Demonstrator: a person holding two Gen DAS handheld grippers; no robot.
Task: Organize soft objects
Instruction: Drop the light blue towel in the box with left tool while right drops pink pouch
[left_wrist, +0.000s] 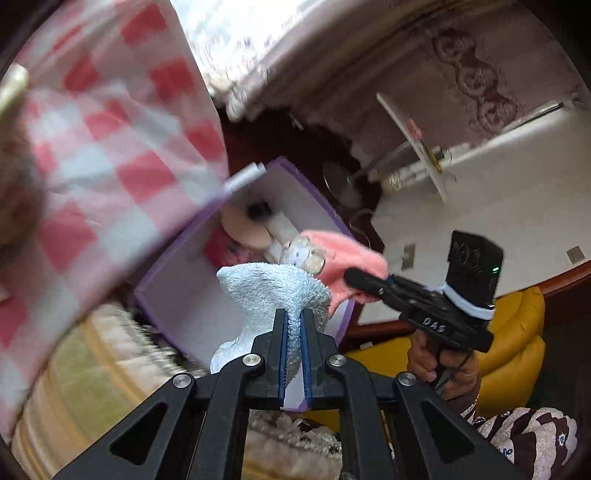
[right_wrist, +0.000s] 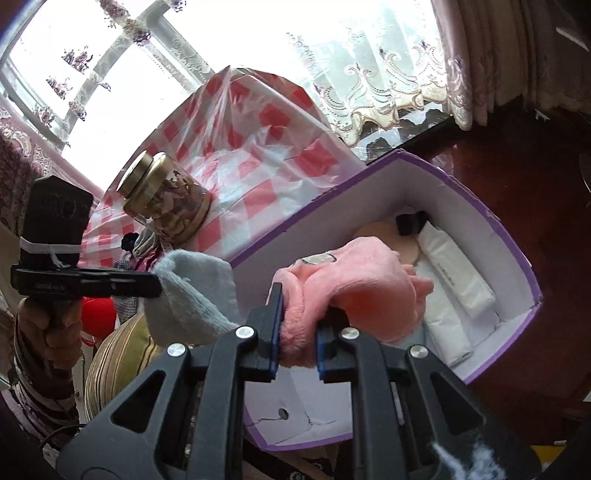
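Nearest in the left wrist view, the left hand-held gripper (left_wrist: 294, 325) is pinched tight on a pale blue fluffy cloth (left_wrist: 275, 291), which fans out above the pads. In the right wrist view the right hand-held gripper (right_wrist: 298, 325) is clamped on a bunched pink plush piece (right_wrist: 354, 280), its bulk spilling forward over the jaws. Both grippers tilt steeply downward at the purple-edged box (right_wrist: 491, 221), each item hanging over its near rim or open mouth.

To do this step well, I would judge it best to carry each piece clear past the rim before letting go, and to drop it into the free white floor at the near end (the far end already holds white packets (right_wrist: 458, 280) and a round beige thing (right_wrist: 384, 236)). The right hand (left_wrist: 443, 362), in a patterned sleeve, grips its handle from below. Beyond the box lie a red-checked sheet (right_wrist: 258, 147) and a gold-lidded jar (right_wrist: 166, 199).
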